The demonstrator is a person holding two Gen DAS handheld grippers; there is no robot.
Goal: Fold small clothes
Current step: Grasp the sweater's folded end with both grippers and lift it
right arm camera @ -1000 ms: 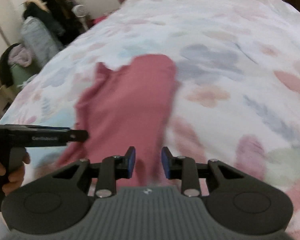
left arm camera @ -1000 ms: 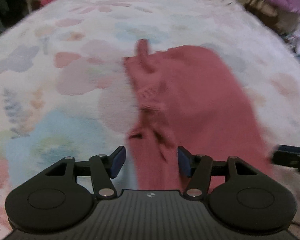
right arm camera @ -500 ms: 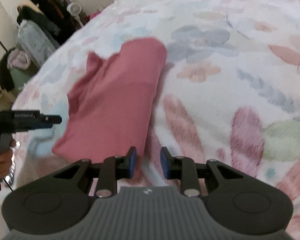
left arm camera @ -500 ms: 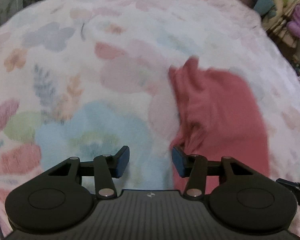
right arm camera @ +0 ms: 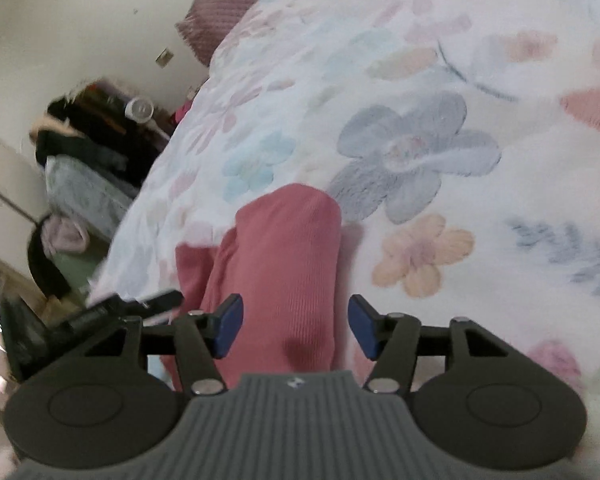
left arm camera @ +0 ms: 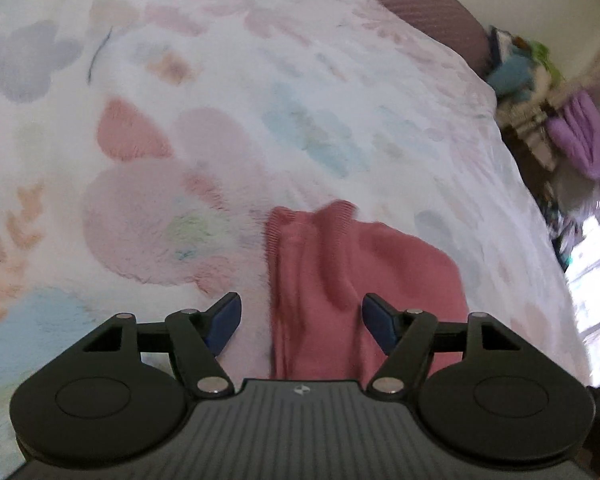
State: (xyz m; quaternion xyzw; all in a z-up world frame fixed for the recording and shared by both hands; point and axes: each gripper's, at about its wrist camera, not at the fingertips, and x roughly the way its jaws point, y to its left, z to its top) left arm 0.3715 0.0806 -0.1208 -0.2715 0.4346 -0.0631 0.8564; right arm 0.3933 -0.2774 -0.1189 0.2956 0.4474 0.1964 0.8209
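Observation:
A small pink ribbed garment [left arm camera: 340, 280] lies folded on a fluffy floral blanket [left arm camera: 220, 120]. My left gripper [left arm camera: 302, 326] is open, its blue-padded fingers spread either side of the garment's near left part, just above it. In the right wrist view the same garment [right arm camera: 284, 264] runs away from me as a narrow folded strip. My right gripper [right arm camera: 296, 330] is open and straddles its near end. The left gripper's black tip [right arm camera: 156, 302] shows at the left, close to the garment's edge.
The blanket [right arm camera: 460, 120] covers the whole bed. A ribbed mauve pillow [left arm camera: 412, 4] lies at its head. Beyond the bed edge are a chair with dark clothes [right arm camera: 84, 148] on one side and purple fabric [left arm camera: 584, 140] with clutter on the other.
Both grippers have opened wider and come in low over the garment's near end. The views have swung, so the garment now sits between each pair of fingers.

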